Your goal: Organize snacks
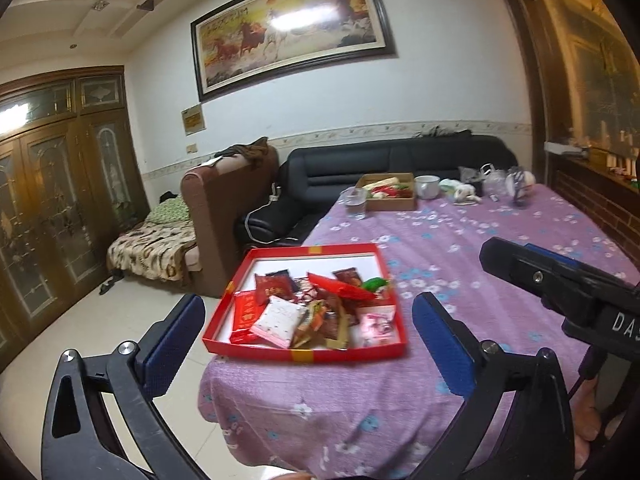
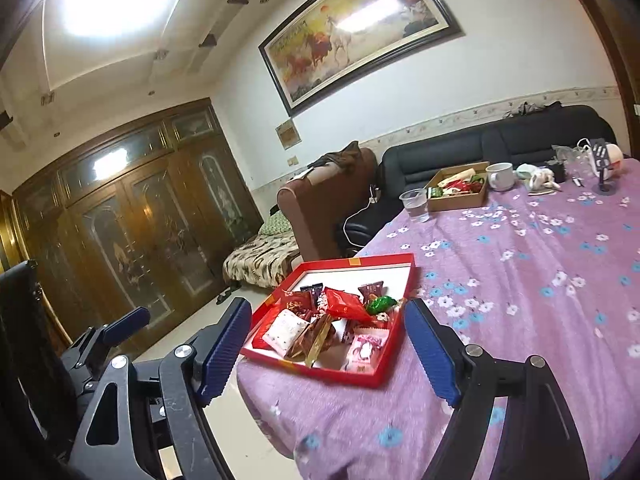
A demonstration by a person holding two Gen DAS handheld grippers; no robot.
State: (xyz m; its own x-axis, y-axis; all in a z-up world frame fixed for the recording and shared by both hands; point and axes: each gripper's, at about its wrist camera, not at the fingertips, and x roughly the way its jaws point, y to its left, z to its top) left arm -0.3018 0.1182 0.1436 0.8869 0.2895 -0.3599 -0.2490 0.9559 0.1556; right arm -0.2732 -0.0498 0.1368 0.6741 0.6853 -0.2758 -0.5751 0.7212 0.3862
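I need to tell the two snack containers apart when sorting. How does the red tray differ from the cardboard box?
The red tray is bright red with a white floor; the cardboard box is plain brown. The red tray sits at the table's near corner; the cardboard box sits at the far end beside a clear cup. The red tray looks shallower than the cardboard box. Both are open and hold wrapped snacks.

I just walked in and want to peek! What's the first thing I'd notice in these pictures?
Your eye would go first to the bright red tray at the near corner of the table, heaped with colourful snack packets. Next comes the purple flowered tablecloth covering the whole table, and the big framed horse painting on the wall behind. The left gripper and right gripper hang open before the tray, holding nothing.
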